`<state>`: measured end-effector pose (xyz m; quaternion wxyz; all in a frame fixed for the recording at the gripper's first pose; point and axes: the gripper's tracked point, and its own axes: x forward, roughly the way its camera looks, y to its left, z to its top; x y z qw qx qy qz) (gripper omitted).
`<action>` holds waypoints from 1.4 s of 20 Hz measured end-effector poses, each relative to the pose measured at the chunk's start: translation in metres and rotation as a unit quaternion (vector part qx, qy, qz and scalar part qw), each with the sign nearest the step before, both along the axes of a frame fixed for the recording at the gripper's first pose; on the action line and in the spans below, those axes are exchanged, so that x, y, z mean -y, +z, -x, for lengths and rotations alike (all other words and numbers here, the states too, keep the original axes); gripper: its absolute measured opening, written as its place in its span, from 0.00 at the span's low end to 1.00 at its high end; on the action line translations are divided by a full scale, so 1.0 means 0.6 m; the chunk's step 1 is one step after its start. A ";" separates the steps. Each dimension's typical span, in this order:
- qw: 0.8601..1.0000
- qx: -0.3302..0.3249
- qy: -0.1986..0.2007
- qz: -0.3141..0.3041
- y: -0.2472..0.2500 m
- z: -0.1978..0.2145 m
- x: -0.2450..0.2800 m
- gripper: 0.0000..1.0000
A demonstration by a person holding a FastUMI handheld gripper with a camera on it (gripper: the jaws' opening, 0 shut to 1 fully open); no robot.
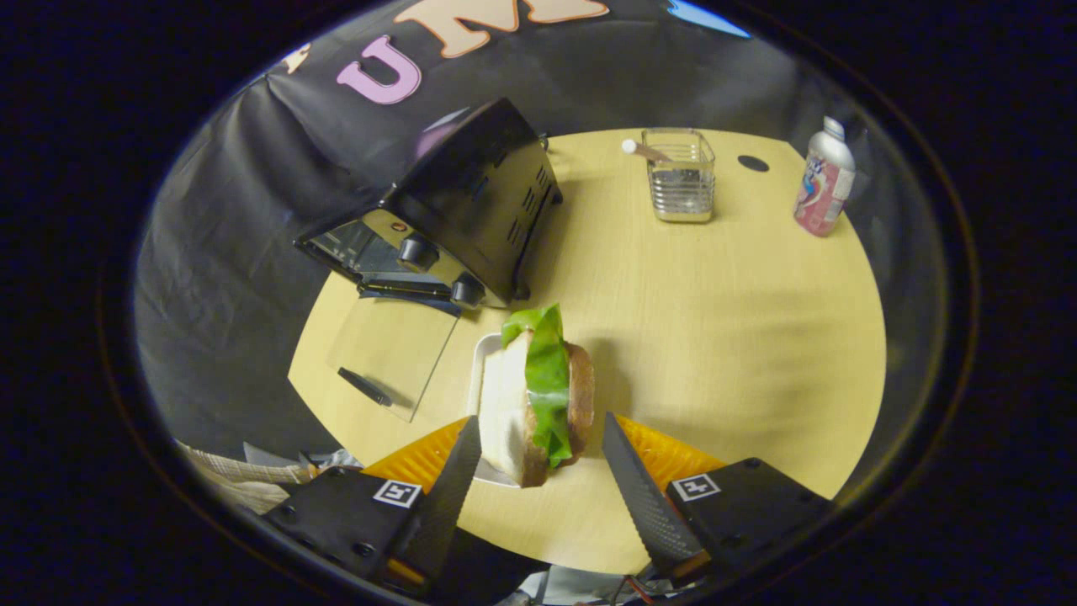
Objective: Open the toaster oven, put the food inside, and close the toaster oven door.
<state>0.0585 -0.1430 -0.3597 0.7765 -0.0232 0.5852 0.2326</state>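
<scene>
The gripper (538, 459) has its fingers spread around a sandwich (538, 396); the near finger (454, 480) meets the white bread face, while the other finger (631, 480) stands a little off the crust side, so a firm two-sided grip cannot be confirmed. The sandwich stands on edge, green lettuce (547, 379) poking out on top, over a white plate (484, 370) mostly hidden behind it. Just beyond, the toaster oven (454, 210) sits near the table's far-left edge with its glass door (391, 358) dropped flat open toward the plate; its cavity faces away and is hard to see into. The wooden table (715, 337) lies bare and wide across to a clear container (681, 177) holding a stick and a bottle (824, 177) by the far rim
</scene>
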 end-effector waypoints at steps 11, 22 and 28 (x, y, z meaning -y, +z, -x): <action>0.984 -0.082 -0.116 -0.106 0.007 0.021 -0.032 0.27; 0.932 -0.083 -0.195 -0.294 0.151 0.076 -0.210 0.27; 0.923 -0.101 -0.198 -0.314 0.098 0.122 -0.356 0.27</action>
